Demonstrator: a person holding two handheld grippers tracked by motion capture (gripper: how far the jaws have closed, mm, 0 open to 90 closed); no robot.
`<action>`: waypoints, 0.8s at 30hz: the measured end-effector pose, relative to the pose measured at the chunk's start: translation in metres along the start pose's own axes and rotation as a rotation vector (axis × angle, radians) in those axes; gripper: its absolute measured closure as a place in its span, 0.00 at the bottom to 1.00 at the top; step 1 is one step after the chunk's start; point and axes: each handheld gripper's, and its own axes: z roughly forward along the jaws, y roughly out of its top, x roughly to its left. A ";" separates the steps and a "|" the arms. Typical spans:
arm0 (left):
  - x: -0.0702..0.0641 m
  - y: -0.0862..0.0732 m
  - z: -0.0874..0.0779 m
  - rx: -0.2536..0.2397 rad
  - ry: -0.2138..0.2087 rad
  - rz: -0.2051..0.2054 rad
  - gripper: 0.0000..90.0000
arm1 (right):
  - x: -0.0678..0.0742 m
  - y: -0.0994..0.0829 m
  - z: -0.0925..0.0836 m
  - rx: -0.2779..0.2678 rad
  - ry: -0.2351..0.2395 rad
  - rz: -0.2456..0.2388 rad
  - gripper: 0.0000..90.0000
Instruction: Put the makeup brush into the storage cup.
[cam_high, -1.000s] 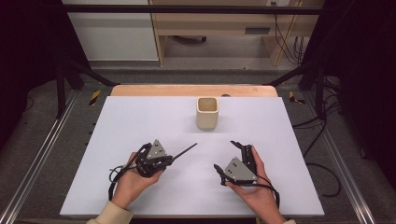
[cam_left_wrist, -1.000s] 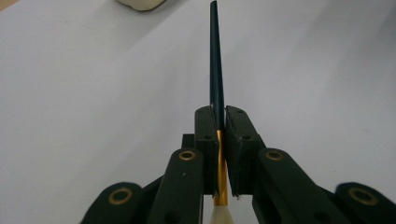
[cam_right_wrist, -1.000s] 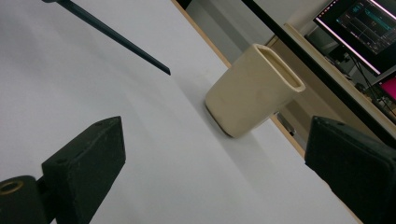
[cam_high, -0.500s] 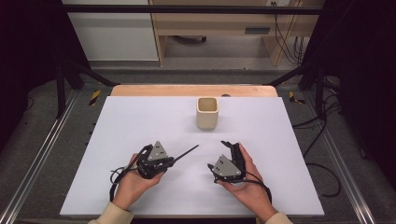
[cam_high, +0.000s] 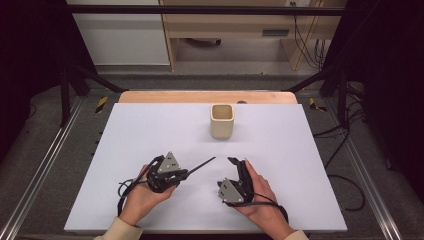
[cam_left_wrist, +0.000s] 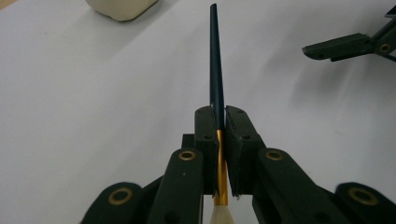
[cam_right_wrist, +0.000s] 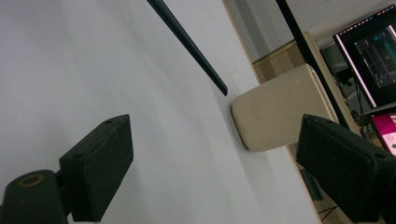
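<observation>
- The left gripper (cam_high: 186, 173) sits near the front edge of the white table (cam_high: 125, 130), left of the middle. Its jaws are squeezed tight on a paintbrush (cam_left_wrist: 215, 70).
- The brush's dark handle sticks out toward the beige cup (cam_high: 222, 120), which stands near the back edge, in the middle.
- The right gripper (cam_high: 237, 165) is near the front edge, right of the middle. Its jaws are wide apart, have just been closing a little, and hold nothing.

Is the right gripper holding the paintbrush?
No, the left gripper is shut on the paintbrush; the right gripper stands open with nothing between its jaws.
</observation>
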 end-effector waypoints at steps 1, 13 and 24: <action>-0.001 0.001 0.000 -0.001 -0.002 0.006 0.93 | 0.003 0.002 0.000 -0.001 -0.004 -0.020 0.14; -0.008 0.005 0.002 0.000 -0.031 0.026 0.93 | 0.012 0.009 0.001 -0.010 -0.023 -0.152 0.27; -0.015 0.008 0.008 0.009 -0.060 0.043 0.93 | 0.019 0.017 0.006 -0.032 -0.011 -0.225 0.36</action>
